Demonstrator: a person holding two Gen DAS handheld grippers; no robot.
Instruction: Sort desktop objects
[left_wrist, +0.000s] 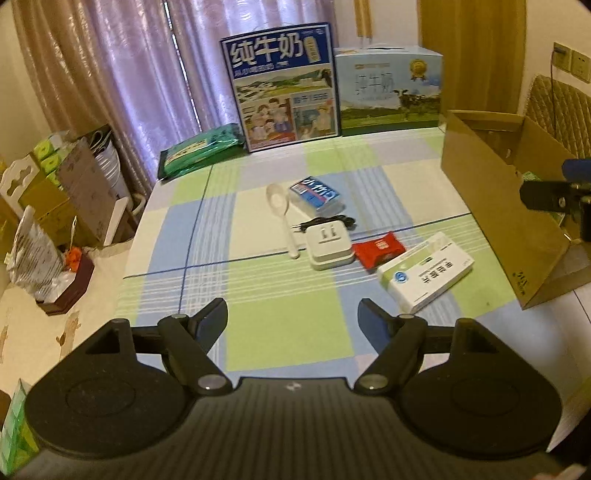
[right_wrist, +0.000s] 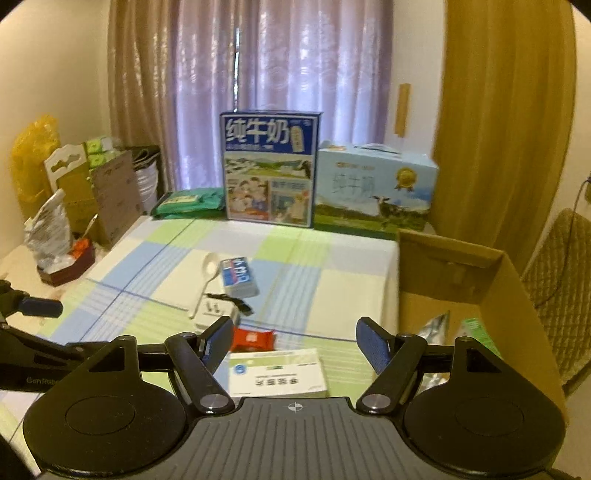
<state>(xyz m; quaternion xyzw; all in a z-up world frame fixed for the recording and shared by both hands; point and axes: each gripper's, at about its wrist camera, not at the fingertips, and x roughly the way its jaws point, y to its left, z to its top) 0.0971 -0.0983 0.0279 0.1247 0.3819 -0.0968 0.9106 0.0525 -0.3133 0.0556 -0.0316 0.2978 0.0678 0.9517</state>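
- Left gripper (left_wrist: 293, 314): jaws spread wide, nothing between them; it hangs over the near part of the checked tablecloth (left_wrist: 258, 332), well short of the objects.
- Right gripper (right_wrist: 295, 334): jaws likewise apart and empty, poised above the white medicine box (right_wrist: 277, 373), which lies flat at the cloth's near edge.
- Just beyond the medicine box: a red packet (left_wrist: 378, 249), then a white power adapter (left_wrist: 328, 245) with a black cord (left_wrist: 332, 221) at its far side.
- White plastic spoon (left_wrist: 282, 218) lies left of the adapter, bowl pointing away.
- Blue-labelled pack (left_wrist: 316, 194) sits just right of the spoon bowl, behind the adapter.
- Open cardboard box (left_wrist: 495, 206) stands at the table's right side; inside, in the right wrist view, a silvery wrapper (right_wrist: 437, 325) and something green (right_wrist: 480, 332), too cut off to identify.
- Far edge of table: tall blue milk carton case (left_wrist: 282, 85), pale blue milk case (left_wrist: 389, 86) to its right, green package (left_wrist: 201, 149) to its left.
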